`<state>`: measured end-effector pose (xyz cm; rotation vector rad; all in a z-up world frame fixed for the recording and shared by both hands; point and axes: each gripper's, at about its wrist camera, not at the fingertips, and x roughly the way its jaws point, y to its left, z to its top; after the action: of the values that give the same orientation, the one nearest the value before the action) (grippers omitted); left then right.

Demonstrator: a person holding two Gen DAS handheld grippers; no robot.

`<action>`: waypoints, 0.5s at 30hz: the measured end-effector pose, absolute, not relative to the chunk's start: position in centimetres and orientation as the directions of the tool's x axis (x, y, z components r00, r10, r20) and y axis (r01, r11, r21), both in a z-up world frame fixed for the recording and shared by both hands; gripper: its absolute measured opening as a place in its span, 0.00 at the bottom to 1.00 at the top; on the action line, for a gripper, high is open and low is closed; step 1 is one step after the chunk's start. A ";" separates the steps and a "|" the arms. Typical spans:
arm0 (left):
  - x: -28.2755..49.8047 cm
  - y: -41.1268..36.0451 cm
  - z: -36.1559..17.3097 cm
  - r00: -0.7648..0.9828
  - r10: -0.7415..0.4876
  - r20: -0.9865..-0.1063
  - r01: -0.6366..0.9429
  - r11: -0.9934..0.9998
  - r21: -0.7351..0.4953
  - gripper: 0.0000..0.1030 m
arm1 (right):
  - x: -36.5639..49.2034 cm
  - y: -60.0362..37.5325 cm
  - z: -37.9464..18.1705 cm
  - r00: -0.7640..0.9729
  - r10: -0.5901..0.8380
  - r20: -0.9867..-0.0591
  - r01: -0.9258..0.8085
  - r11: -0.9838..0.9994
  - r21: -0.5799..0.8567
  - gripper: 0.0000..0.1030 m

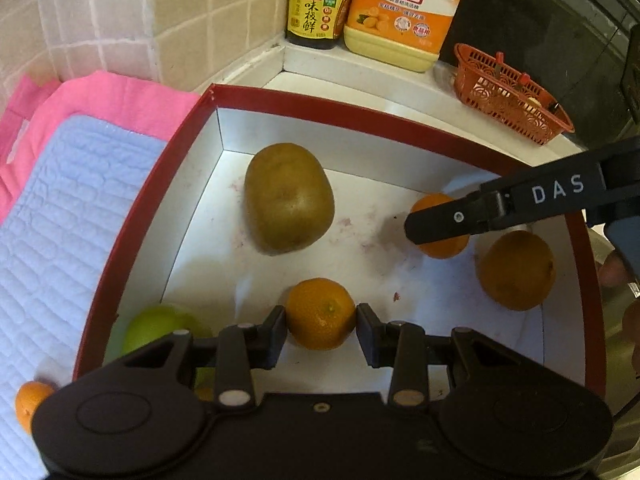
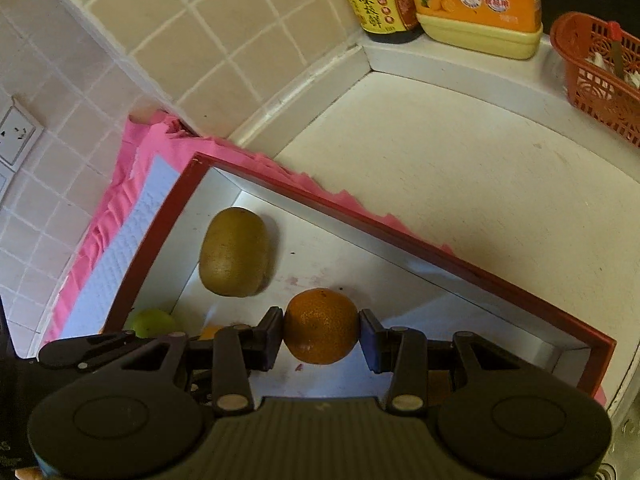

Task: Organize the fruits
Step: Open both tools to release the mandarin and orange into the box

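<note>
A red-rimmed white box (image 1: pixel 344 110) (image 2: pixel 400 236) holds the fruit. My left gripper (image 1: pixel 320 316) is shut on a small mandarin (image 1: pixel 320 312) low inside the box. My right gripper (image 2: pixel 321 328) is shut on another mandarin (image 2: pixel 321 326); in the left wrist view its finger (image 1: pixel 448 222) covers part of that mandarin (image 1: pixel 442 246). A brown kiwi (image 1: pixel 288 198) (image 2: pixel 234 252) lies at the box's far left. A second brownish fruit (image 1: pixel 516 270) lies at the right. A green fruit (image 1: pixel 160 326) (image 2: pixel 152 322) sits in the near left corner.
A pink and pale blue quilted mat (image 1: pixel 72 184) lies left of the box, with a mandarin (image 1: pixel 30 402) on it. A soy sauce bottle (image 1: pixel 318 4), a yellow detergent jug (image 1: pixel 404 12) and a red plastic basket (image 1: pixel 508 96) stand on the white counter (image 2: pixel 480 168) by the tiled wall.
</note>
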<state>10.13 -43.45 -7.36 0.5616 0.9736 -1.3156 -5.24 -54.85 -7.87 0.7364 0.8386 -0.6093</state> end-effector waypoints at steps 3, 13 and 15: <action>10.4 -43.1 -6.9 -0.033 -0.560 -0.828 0.960 0.212 -0.182 0.69 | -5.5 -55.1 -7.8 0.526 -0.189 -0.829 0.741 0.581 0.338 0.45; 11.8 -36.7 -0.4 0.014 -0.681 -0.732 0.939 0.260 -0.224 0.71 | -9.7 -53.2 -3.3 0.639 -0.224 -0.736 0.704 0.556 0.442 0.50; 13.0 -33.9 1.4 0.044 -0.705 -0.707 0.926 0.295 -0.236 0.70 | -11.2 -52.7 -2.2 0.661 -0.254 -0.706 0.702 0.542 0.462 0.51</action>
<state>12.97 -33.94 1.44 0.3205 0.8483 -1.2791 -11.22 -52.75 -2.21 0.8099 0.6231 -0.6128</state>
